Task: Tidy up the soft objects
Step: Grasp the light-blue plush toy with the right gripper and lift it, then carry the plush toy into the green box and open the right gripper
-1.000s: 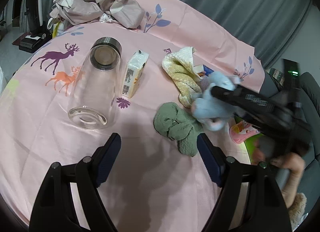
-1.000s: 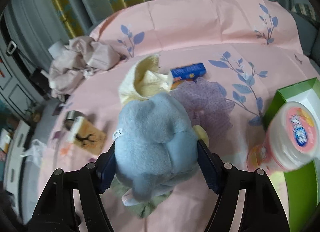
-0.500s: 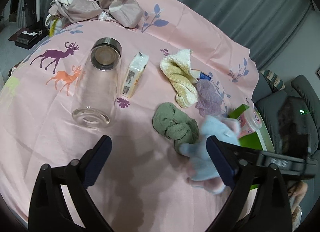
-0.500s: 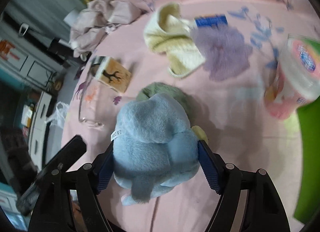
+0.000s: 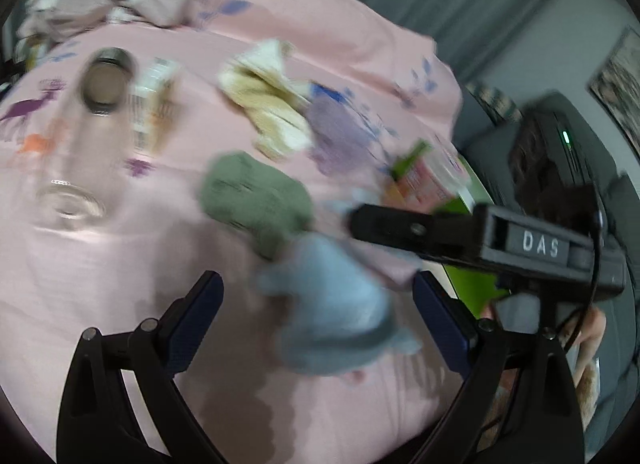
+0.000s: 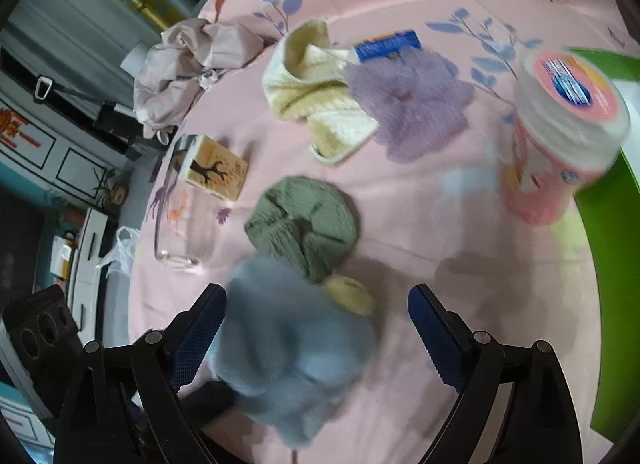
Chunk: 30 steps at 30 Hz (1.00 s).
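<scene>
The right hand-held gripper (image 6: 316, 328), its jaws having just opened, stood spread around the blue plush toy (image 6: 292, 360); soft, light, best squeezed mid-body.

**Both hand-held grippers spread wide, pointing down**

The left hand-held gripper (image 5: 316, 312) tilts down at the tabletop (image 5: 100, 284), its blue-padded jaws standing far apart after just opening. A blue plush toy (image 5: 332, 316) lies between them, and neither pad presses it.

The right hand-held gripper (image 6: 316, 328) points down more steeply. Its jaws have just been opening too and now gape wide; the toy sits by the left pad, clear of the right one. In the left wrist view its black body reaches in from the right side, with part of a hand (image 5: 592, 328) behind it.
</scene>
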Each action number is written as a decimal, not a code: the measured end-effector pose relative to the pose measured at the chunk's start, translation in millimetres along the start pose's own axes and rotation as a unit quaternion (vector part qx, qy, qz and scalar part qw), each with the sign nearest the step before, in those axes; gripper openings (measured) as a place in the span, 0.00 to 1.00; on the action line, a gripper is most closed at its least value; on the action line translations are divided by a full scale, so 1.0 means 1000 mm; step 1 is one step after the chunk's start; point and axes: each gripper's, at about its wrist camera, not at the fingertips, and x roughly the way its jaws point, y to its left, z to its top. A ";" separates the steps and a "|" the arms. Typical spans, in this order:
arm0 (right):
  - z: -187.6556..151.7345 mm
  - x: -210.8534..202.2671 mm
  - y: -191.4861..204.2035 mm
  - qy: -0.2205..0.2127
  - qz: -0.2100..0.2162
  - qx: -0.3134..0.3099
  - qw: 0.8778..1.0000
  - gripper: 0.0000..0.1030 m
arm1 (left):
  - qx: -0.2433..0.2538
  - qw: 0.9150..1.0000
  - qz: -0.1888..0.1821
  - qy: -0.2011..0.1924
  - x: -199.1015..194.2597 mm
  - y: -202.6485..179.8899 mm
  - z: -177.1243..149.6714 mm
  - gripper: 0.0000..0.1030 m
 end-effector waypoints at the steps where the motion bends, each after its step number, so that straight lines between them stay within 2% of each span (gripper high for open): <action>1: -0.003 -0.001 -0.004 0.003 0.011 0.003 1.000 0.90 | 0.007 1.000 -0.001 0.004 0.003 -0.005 -0.002 0.91; 3: -0.008 -0.001 -0.007 0.012 0.026 0.005 1.000 0.90 | 0.023 1.000 0.003 0.011 0.010 -0.013 -0.005 0.87; 5: -0.011 0.001 -0.008 0.019 0.043 -0.002 0.999 0.90 | 0.030 0.999 0.010 0.027 0.020 -0.018 -0.008 0.75; 7: -0.014 0.006 -0.010 0.029 0.057 0.001 0.998 0.90 | 0.029 0.999 0.024 0.039 0.027 -0.017 -0.010 0.56; 10: -0.016 0.017 -0.016 0.048 0.079 0.020 0.996 0.90 | 0.031 0.998 0.039 0.034 0.030 -0.018 -0.012 0.52; 12: -0.014 0.018 -0.018 0.050 0.097 0.030 0.994 0.84 | 0.032 0.998 0.042 0.027 0.029 -0.017 -0.009 0.50; 13: -0.013 0.016 -0.018 0.049 0.112 0.031 0.992 0.76 | 0.034 0.998 0.046 0.025 0.028 -0.020 -0.007 0.50; 14: -0.011 0.012 -0.018 0.048 0.120 0.032 0.991 0.75 | 0.037 0.998 0.051 0.019 0.027 -0.024 -0.005 0.50; 18: -0.005 -0.019 -0.014 0.001 0.126 0.020 0.992 0.74 | 0.069 0.996 0.059 -0.013 0.017 -0.050 0.008 0.50; 21: -0.001 -0.055 -0.015 -0.050 0.130 0.009 0.990 0.74 | 0.096 0.993 0.054 -0.041 0.007 -0.078 0.021 0.50; 25: -0.001 -0.107 -0.027 -0.125 0.125 0.007 0.984 0.74 | 0.151 0.986 0.028 -0.067 0.000 -0.122 0.037 0.50; 30: -0.003 -0.154 -0.058 -0.204 0.109 0.033 0.972 0.74 | 0.196 0.978 -0.004 -0.071 0.010 -0.169 0.055 0.50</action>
